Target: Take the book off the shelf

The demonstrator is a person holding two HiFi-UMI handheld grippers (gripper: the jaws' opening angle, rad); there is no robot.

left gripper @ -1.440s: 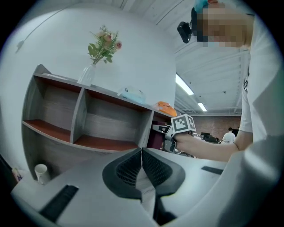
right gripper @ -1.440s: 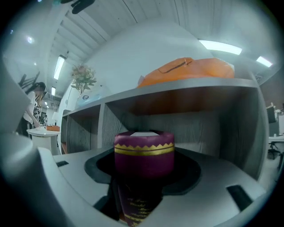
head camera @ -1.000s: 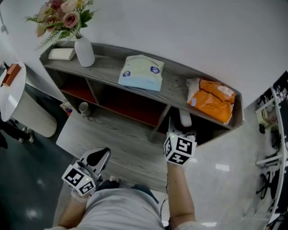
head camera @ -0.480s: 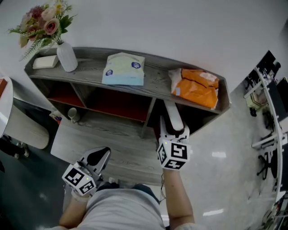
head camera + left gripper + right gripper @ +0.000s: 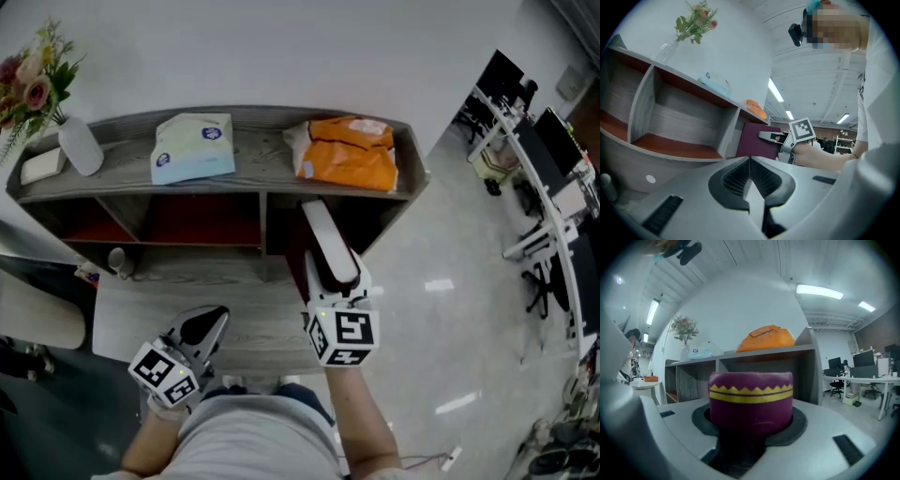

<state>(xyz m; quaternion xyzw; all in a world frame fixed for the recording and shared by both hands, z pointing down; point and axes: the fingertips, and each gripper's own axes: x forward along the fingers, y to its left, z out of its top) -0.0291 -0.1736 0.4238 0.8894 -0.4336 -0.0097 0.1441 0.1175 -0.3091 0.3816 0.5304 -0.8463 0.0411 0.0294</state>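
The right gripper (image 5: pixel 335 281) has the book (image 5: pixel 751 401). The spine fills the gap between the jaws, deep purple with a yellow zigzag band across it, and there is no title I can read. Those jaws have just eased a touch wider, yet they are clamped on the book, one on each cover. From above, the book shows a pale strip of page edges. It runs from the gripper towards the far side, with its far end at the mouth of the right-hand lower compartment of the shelf (image 5: pixel 258 150). I can't tell whether it is quite clear of the opening.

Directly above that compartment, on the top board, lies a crumpled orange package (image 5: pixel 349 152). To its left is a pale blue and white package (image 5: pixel 194 148) with round blue marks, the print too small to read. Further left stands a white vase (image 5: pixel 80 147) of pink flowers (image 5: pixel 28 80), with a small white box (image 5: pixel 42 166) just beside it.

The left gripper (image 5: pixel 202 330) hangs near the person's body, well left of the book. Its jaws are pressed together on nothing and it points across at the shelf front. Both grippers carry cubes with black-and-white square markers, patterns only, no lettering.
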